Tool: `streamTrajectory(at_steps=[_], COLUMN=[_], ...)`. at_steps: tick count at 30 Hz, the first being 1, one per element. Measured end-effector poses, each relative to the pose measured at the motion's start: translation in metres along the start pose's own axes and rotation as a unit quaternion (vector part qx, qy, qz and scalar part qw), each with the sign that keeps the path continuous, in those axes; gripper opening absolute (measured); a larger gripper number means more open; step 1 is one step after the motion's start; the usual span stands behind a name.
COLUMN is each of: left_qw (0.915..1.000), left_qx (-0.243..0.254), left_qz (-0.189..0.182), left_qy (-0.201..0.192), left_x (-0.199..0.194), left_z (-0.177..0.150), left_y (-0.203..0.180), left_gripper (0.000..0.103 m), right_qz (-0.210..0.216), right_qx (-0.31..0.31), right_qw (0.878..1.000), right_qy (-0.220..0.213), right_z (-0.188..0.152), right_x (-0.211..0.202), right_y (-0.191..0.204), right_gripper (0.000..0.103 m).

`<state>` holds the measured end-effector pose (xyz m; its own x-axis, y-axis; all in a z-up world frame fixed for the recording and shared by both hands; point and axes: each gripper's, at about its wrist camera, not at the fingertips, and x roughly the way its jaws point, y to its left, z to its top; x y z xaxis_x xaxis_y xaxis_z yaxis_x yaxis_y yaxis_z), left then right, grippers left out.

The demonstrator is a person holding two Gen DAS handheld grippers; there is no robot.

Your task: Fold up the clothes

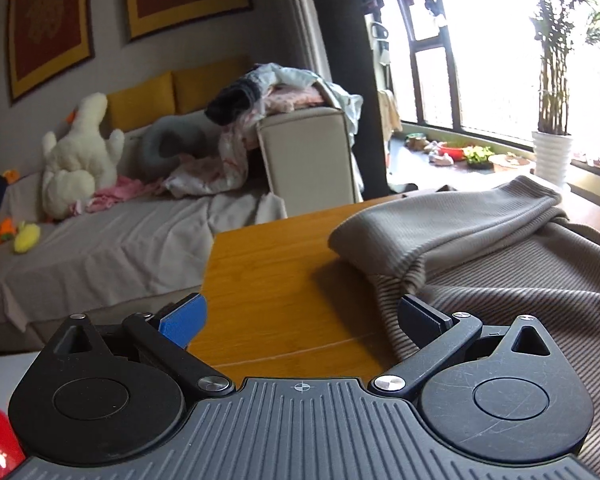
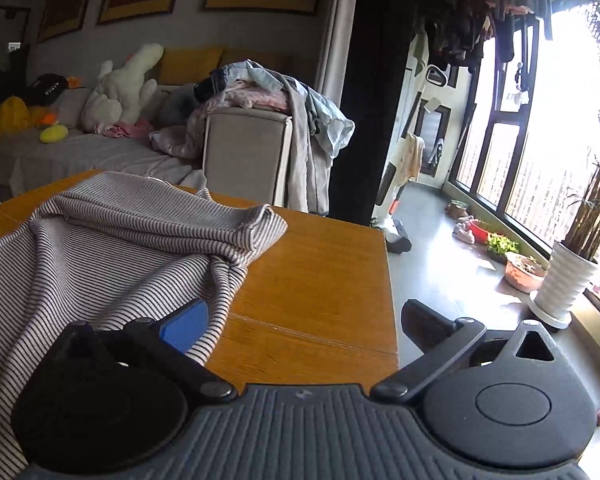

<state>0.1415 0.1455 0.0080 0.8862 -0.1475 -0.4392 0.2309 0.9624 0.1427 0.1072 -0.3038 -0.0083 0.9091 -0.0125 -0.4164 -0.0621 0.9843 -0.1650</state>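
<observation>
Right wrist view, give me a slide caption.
Open right gripper hovers beside striped garment on wooden table.

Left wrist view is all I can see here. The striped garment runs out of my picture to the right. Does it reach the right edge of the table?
Observer: No. In the right wrist view the striped garment stops short, with bare wooden table beyond it.
Operator: Is the right gripper holding cloth?
Observer: No, the right gripper is open, with nothing between its fingers.
Operator: What lies past that table edge?
Observer: Grey floor, with a white ribbed plant pot by the window.
</observation>
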Motion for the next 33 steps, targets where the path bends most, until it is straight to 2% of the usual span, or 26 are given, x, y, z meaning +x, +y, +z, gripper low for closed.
streamTrajectory(at_steps=[3,6,9,13,16,21,23,26,29,32,33], left_qw=[0.9992,0.9955,0.9908,0.9884,0.9854,0.9887,0.9920,0.9947,0.9971,0.9983,0.9987], left_qx=[-0.039,-0.091,-0.126,-0.141,-0.151,-0.120,-0.093,-0.060,-0.040,-0.036,-0.035], left_qz=[0.010,-0.018,-0.035,-0.033,-0.041,-0.040,-0.015,0.030,0.044,0.029,0.018], left_qy=[0.006,0.018,0.034,0.045,0.068,0.080,0.084,0.078,0.048,0.034,0.032], left_x=[0.009,0.017,0.025,0.024,0.017,-0.020,-0.031,-0.043,-0.056,-0.062,-0.062], left_z=[-0.010,-0.020,-0.030,-0.033,-0.038,-0.050,-0.056,-0.059,-0.045,-0.024,-0.018], left_y=[0.043,0.070,0.077,0.074,0.067,0.044,0.032,0.016,0.002,-0.012,-0.018], left_gripper=[0.103,0.103,0.103,0.103,0.103,0.103,0.103,0.103,0.103,0.103,0.103], right_qz=[-0.028,-0.025,-0.022,-0.016,-0.022,-0.027,-0.016,-0.025,-0.036,-0.047,-0.037], right_qx=[0.015,0.033,0.018,0.002,-0.006,0.005,0.021,-0.004,-0.035,-0.062,-0.055], right_qw=[0.999,0.998,0.998,0.999,0.998,0.998,0.998,0.999,0.999,0.997,0.998], right_qy=[0.027,0.042,0.051,0.052,0.051,0.052,0.055,0.042,0.021,-0.002,-0.015], right_z=[-0.008,-0.009,-0.008,-0.008,-0.008,-0.008,-0.007,-0.004,0.001,0.006,0.009], right_x=[0.006,0.016,0.022,0.025,0.025,0.027,0.028,0.027,0.020,0.005,-0.003], right_y=[-0.013,-0.016,-0.011,-0.008,-0.010,-0.019,-0.021,-0.011,0.001,0.013,0.014], right_gripper=[0.103,0.103,0.103,0.103,0.103,0.103,0.103,0.103,0.103,0.103,0.103])
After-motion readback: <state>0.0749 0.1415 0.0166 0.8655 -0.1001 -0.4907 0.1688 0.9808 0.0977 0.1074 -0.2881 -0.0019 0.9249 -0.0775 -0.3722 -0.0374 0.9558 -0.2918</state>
